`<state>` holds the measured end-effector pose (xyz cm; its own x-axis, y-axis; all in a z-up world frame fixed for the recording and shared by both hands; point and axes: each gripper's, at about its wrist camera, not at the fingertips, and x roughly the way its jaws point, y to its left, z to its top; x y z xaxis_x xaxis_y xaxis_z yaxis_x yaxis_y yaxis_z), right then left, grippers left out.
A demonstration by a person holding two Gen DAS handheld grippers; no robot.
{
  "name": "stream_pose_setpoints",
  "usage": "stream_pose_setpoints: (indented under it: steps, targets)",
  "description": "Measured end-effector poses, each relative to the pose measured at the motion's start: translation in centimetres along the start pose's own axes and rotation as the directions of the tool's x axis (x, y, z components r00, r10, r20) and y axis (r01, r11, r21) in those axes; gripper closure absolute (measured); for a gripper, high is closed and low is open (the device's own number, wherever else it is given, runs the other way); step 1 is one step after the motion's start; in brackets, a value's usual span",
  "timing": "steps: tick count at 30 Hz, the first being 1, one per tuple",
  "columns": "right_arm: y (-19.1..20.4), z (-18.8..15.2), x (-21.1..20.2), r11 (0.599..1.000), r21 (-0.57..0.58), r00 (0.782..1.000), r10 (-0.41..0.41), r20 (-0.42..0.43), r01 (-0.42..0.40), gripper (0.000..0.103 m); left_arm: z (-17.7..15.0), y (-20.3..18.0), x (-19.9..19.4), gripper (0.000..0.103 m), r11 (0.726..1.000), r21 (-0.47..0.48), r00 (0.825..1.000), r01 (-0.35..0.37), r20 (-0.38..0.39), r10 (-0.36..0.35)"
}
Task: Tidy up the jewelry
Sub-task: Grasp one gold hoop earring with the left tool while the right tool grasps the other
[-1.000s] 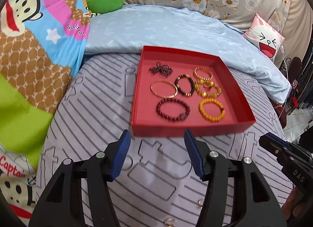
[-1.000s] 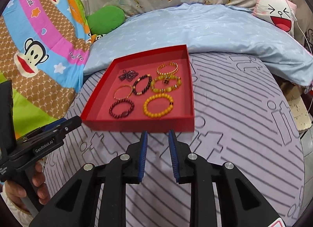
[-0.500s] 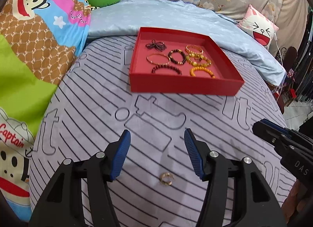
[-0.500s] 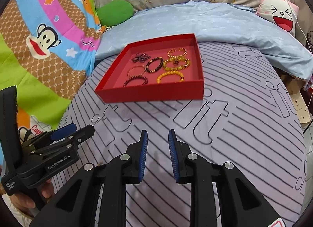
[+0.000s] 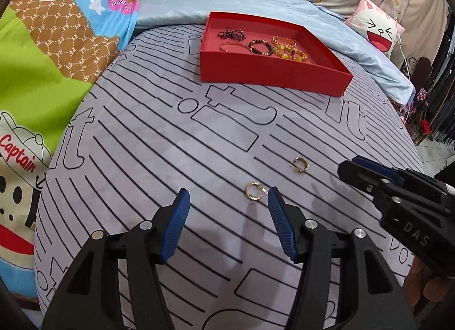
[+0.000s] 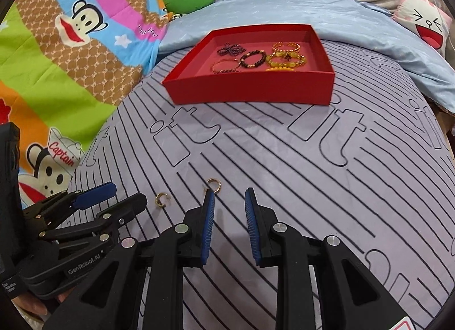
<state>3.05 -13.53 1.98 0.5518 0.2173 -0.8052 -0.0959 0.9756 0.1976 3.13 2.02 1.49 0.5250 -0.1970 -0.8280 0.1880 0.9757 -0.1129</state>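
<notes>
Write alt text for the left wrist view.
The open left claw hovers over a striped bedsheet, a small gold ring just inside its right finger. A second ring lies beyond; a red tray holds bracelets.

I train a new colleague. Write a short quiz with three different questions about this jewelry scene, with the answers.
1. True or false: both small gold hoops already lie inside the red tray.
2. Which gripper has its jaws wider apart: A) left gripper B) right gripper?
3. Fill in: the hoops lie on the striped ____.

Key: 1 false, they lie on the cloth in front of the tray. 2 A. 3 bedsheet.
</notes>
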Motion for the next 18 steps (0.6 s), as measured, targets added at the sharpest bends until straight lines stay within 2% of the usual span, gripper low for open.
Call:
stream_pose_setpoints:
  steps: [16, 18]
  targets:
    - [2.2, 0.6, 4.5, 0.995, -0.092, 0.999, -0.03, -0.045, 0.026, 0.08, -0.4, 0.6, 0.7, 0.049, 1.0, -0.01, 1.0, -0.014, -0.021, 0.014]
    - [2.3, 0.6, 4.6, 0.993, -0.111, 0.998, -0.047, -0.039, 0.042, 0.085, -0.4, 0.6, 0.8, 0.049, 1.0, -0.012, 1.0, -0.011, -0.026, 0.01]
